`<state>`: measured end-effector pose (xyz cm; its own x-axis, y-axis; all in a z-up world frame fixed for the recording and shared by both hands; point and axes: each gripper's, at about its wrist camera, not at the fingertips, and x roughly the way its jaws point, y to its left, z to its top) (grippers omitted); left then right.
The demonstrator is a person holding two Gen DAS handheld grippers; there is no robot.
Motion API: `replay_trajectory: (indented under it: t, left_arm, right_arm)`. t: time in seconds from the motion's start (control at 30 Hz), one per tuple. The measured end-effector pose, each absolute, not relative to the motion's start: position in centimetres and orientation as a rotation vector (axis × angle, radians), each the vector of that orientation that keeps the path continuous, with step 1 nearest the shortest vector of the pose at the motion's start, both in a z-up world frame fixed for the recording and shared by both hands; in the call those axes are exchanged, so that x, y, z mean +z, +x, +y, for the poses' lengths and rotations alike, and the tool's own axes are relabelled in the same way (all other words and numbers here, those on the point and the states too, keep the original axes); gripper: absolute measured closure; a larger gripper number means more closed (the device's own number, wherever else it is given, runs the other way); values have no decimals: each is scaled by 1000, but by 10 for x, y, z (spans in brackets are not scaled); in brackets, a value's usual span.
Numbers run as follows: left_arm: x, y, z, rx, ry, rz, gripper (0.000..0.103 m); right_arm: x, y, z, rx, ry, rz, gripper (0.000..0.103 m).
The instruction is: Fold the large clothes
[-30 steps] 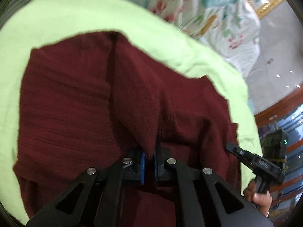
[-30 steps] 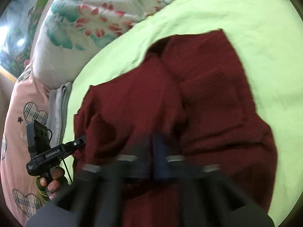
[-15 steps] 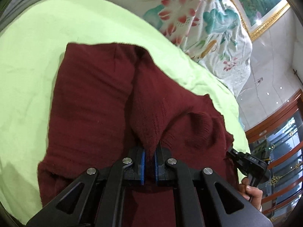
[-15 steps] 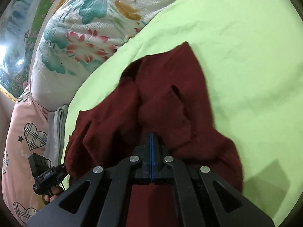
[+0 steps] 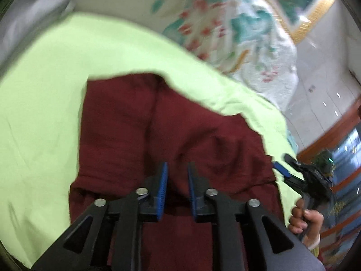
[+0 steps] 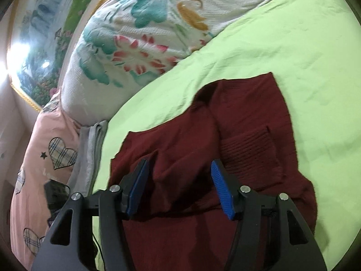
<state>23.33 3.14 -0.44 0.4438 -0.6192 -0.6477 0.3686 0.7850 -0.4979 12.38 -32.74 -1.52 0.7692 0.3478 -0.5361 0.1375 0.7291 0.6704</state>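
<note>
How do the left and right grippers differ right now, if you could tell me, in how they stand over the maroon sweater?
The left gripper has its blue pads only slightly apart, while the right gripper is spread much wider. The left wrist view is motion-blurred; the right wrist view is sharp. Both are open, hold nothing, and sit above the maroon sweater lying on the green sheet.

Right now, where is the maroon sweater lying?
The maroon sweater lies on the lime-green sheet in both wrist views, below the floral pillow, under both open tools.
</note>
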Motion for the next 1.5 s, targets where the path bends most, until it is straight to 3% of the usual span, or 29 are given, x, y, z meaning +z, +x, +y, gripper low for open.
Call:
replay_trajectory:
  t: [0.17, 0.33, 0.4, 0.43, 0.47, 0.5, 0.57, 0.67, 0.77, 0.93, 1.0, 1.17, 1.5]
  left_arm:
    - [26, 228, -37, -765, -112, 876, 58]
    - [-10, 255, -103, -755, 66, 985, 57]
    - [-28, 264, -113, -718, 96, 1030, 60]
    - [-34, 267, -116, -709, 104, 1043, 68]
    - [-40, 269, -118, -703, 107, 1054, 90]
    - [-44, 270, -117, -706, 99, 1056, 98]
    - [-41, 269, -110, -714, 60, 1037, 101]
    - [-20, 267, -97, -732, 15, 968, 101]
    - [10, 261, -87, -751, -2, 895, 101]
    - [58, 245, -78, -811, -23, 767, 102]
    - [72, 232, -73, -854, -21, 718, 102]
    - [68, 204, -82, -916, 75, 682, 102]
    - [-24, 177, -83, -950, 144, 869, 101]
  right_arm:
    - [-23, 128, -330, 120, 797, 714, 44]
    - [-30, 120, -333, 102, 842, 724, 44]
    - [-30, 116, -336, 96, 846, 724, 44]
    - [-30, 113, -337, 98, 849, 723, 44]
    - [-30, 112, -338, 100, 850, 724, 44]
    - [-29, 110, -339, 103, 850, 724, 44]
    - [-28, 108, -337, 123, 855, 717, 44]
    - [-25, 107, -321, 216, 834, 711, 44]
    - [-30, 118, -287, 336, 762, 790, 51]
    - [-54, 164, -248, 337, 671, 965, 92]
    - [-64, 184, -256, 280, 714, 984, 99]
    - [-45, 208, -296, 195, 829, 717, 99]
    - [-72, 132, -354, 14, 918, 754, 99]
